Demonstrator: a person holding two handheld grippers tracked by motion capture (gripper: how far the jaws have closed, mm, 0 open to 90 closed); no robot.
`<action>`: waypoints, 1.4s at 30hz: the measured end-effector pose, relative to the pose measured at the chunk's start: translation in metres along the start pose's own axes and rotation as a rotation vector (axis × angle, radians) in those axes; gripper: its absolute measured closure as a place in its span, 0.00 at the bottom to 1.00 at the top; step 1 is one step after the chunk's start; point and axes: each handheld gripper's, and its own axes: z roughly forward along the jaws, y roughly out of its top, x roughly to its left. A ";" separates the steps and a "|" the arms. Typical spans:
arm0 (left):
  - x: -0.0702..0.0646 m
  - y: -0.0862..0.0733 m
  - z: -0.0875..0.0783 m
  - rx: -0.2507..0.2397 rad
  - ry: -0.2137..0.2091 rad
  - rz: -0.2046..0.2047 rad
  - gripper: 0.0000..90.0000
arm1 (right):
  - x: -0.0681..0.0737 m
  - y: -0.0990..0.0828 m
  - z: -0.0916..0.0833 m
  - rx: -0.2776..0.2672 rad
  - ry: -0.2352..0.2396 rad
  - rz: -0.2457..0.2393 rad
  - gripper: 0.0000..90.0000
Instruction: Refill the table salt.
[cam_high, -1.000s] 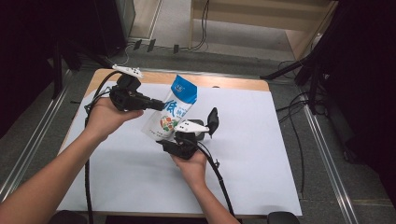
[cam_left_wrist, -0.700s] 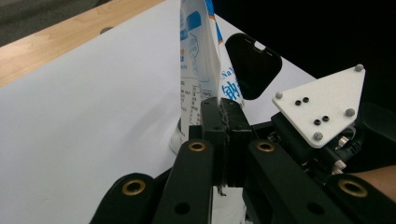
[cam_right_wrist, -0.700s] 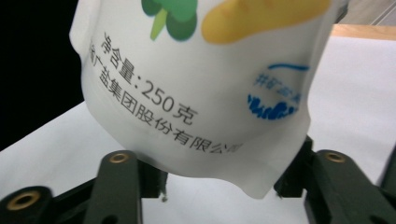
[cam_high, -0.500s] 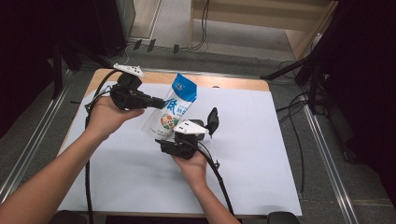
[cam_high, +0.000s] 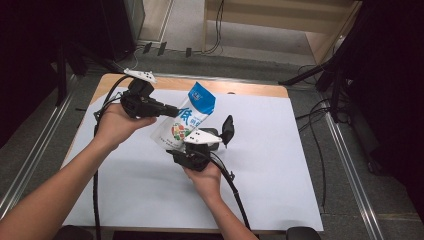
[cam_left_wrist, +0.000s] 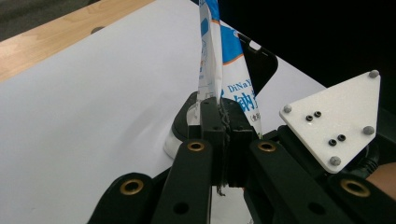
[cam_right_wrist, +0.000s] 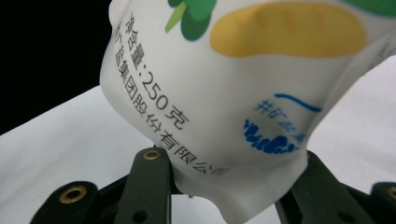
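White-and-blue plastic pouch (cam_high: 184, 120) was held tilted above the white table cover (cam_high: 280, 165), between both tools. Left gripper (cam_left_wrist: 220, 128) was pinched on its side seam; right gripper (cam_right_wrist: 233, 186) was clamped at its bottom end. Risk: thin seam hold could slip or tear if the hands pulled apart. Pouch looked sealed and full; contents unseen, label read 250克.

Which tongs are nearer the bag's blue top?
Left. The left tongs pinch the bag at its side edge below the blue top; the right tongs hold its bottom end.
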 end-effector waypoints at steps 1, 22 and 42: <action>0.000 0.000 0.000 0.001 0.001 -0.002 1.00 | 0.000 0.000 0.000 0.002 0.003 -0.001 0.77; 0.009 0.006 0.018 0.016 -0.044 -0.015 1.00 | -0.003 0.003 -0.004 0.021 0.030 -0.063 0.83; 0.005 0.003 -0.024 -0.112 -0.040 0.013 1.00 | -0.010 0.001 -0.008 0.086 0.054 -0.016 0.65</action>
